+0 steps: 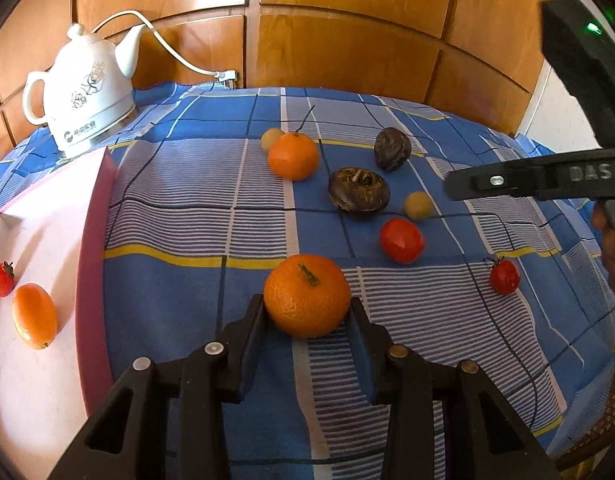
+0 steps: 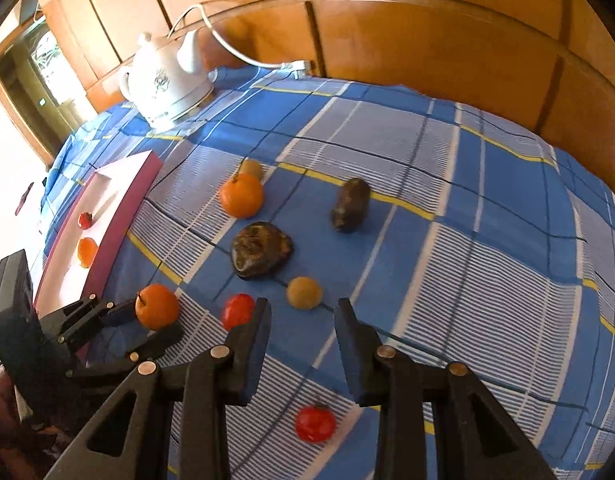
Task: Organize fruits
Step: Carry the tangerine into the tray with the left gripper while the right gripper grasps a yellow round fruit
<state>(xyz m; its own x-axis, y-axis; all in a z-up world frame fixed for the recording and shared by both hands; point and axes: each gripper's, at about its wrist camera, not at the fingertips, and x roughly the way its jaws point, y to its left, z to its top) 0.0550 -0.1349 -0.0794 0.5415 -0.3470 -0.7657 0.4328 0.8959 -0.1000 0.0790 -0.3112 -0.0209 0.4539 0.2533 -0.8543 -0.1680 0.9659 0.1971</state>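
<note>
My left gripper (image 1: 307,306) is shut on a mandarin (image 1: 307,295), its fingers touching both sides; the mandarin also shows in the right wrist view (image 2: 157,306). A white tray (image 1: 39,360) at the left holds a kumquat (image 1: 34,316) and a cherry tomato (image 1: 2,279). On the cloth lie a second mandarin (image 1: 293,156), two dark fruits (image 1: 358,191) (image 1: 392,148), two tan round fruits (image 1: 419,205) (image 1: 272,139) and two red tomatoes (image 1: 401,240) (image 1: 504,276). My right gripper (image 2: 303,312) is open and empty above a tomato (image 2: 315,423).
A white ceramic kettle (image 1: 87,88) with its cord stands at the back left behind the tray. Wooden panels (image 1: 347,40) back the table. The blue checked cloth (image 1: 447,340) drops off at the right edge.
</note>
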